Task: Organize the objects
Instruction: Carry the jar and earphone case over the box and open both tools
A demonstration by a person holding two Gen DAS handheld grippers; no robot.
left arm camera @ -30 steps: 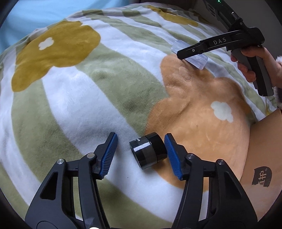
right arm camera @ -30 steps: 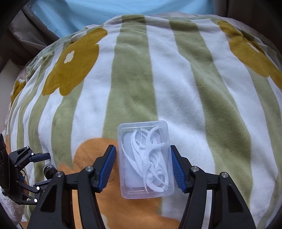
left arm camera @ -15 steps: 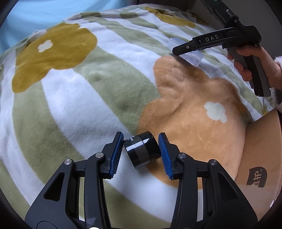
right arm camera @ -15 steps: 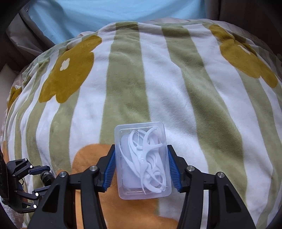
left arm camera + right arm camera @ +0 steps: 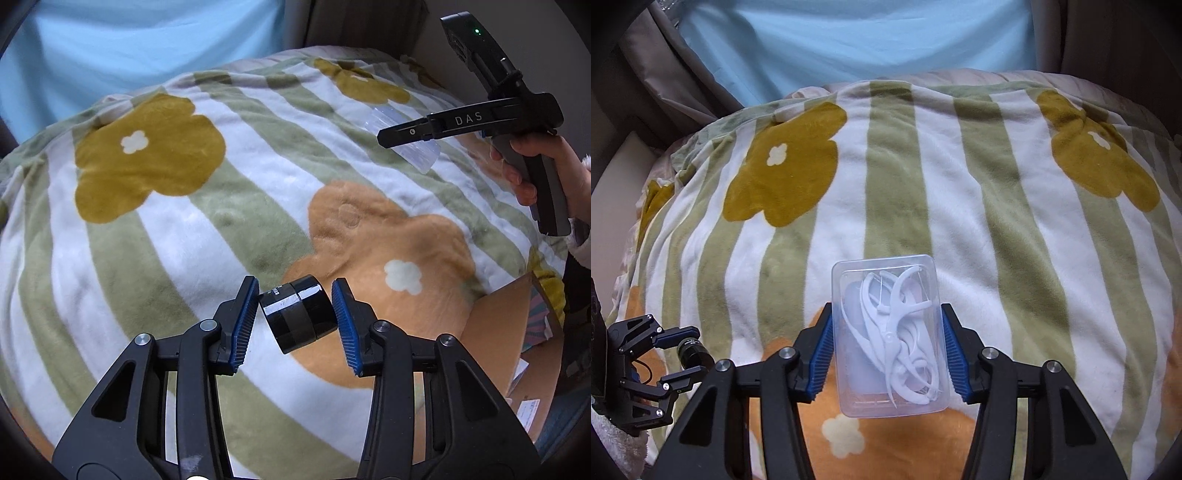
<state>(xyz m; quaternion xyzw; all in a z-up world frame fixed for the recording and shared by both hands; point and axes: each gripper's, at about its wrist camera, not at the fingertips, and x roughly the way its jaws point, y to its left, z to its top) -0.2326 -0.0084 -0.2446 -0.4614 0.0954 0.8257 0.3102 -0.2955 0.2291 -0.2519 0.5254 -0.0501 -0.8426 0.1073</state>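
In the left wrist view my left gripper (image 5: 295, 325) is shut on a small black cylindrical jar (image 5: 298, 313), held tilted just above the flowered blanket (image 5: 155, 229). In the right wrist view my right gripper (image 5: 886, 350) is shut on a clear plastic box of white floss picks (image 5: 890, 339), lifted off the blanket (image 5: 1015, 221). The right gripper with the clear box (image 5: 413, 147) also shows at the upper right of the left wrist view. The left gripper with the jar (image 5: 692, 350) shows at the lower left of the right wrist view.
An open cardboard box (image 5: 509, 354) stands at the blanket's right edge in the left wrist view. A light blue sheet (image 5: 857, 48) lies behind the blanket. Curtains (image 5: 665, 74) hang at the far left.
Both grippers closed on their objects, the left on the jar, the right on the box, and both have lifted them up off the blanket.
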